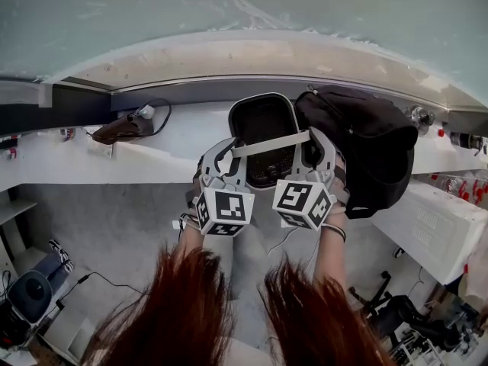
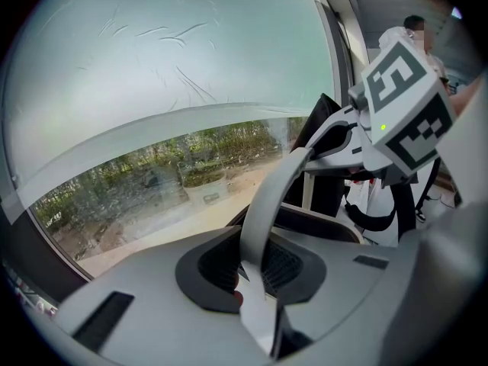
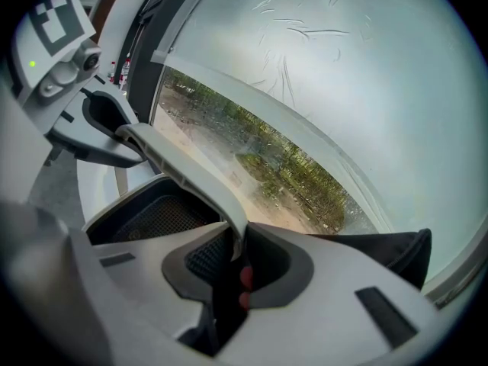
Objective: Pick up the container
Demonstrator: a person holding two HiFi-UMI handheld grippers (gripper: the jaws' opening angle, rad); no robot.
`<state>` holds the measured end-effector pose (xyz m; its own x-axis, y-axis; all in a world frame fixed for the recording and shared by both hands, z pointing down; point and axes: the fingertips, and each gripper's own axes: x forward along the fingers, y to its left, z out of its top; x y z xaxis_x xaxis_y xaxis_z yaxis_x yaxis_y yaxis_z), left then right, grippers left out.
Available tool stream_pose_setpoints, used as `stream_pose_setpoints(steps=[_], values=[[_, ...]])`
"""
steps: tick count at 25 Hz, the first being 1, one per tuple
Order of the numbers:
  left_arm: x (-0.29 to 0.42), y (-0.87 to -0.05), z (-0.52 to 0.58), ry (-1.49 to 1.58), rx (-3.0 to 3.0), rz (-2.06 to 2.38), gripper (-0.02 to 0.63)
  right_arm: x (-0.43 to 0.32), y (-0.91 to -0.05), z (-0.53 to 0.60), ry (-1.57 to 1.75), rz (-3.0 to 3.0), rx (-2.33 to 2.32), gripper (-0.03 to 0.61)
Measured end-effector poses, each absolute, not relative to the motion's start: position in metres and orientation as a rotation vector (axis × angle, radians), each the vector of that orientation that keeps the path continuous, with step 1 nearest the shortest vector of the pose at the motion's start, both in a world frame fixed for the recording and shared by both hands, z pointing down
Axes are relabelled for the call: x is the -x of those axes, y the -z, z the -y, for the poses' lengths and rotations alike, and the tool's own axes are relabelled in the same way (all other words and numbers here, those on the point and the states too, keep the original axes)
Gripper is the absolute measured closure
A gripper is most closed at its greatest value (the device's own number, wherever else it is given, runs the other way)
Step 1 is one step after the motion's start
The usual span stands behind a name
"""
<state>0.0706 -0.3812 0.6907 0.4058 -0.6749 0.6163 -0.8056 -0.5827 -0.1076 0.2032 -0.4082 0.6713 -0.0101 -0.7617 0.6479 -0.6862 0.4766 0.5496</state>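
Left hand-held gripper [image 2: 259, 311] narrowed to a slim gap & clamped on left end of white handle [image 2: 267, 219] of container [image 1: 263, 124], pads pinching the strap from both sides. Right hand-held gripper [image 3: 232, 280] likewise nearly closed, clamped on handle's right end, opp. the left one. Container, dark basket w/ pale rim, at white bench [image 1: 175, 139] under the window, btwn both grippers, black bag [image 1: 366, 143] just beside it on the right.

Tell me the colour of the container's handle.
White handle, on a dark container; clearest in the head view.
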Motion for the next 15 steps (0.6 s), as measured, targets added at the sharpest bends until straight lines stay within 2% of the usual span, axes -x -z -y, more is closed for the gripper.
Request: stream_pose_setpoints(steps=[15], values=[[-0.063,-0.672,0.366,-0.959,-2.486,1.332,0.558,-0.198,-0.659,0.383,0.066,1.758,-1.276,0.511]])
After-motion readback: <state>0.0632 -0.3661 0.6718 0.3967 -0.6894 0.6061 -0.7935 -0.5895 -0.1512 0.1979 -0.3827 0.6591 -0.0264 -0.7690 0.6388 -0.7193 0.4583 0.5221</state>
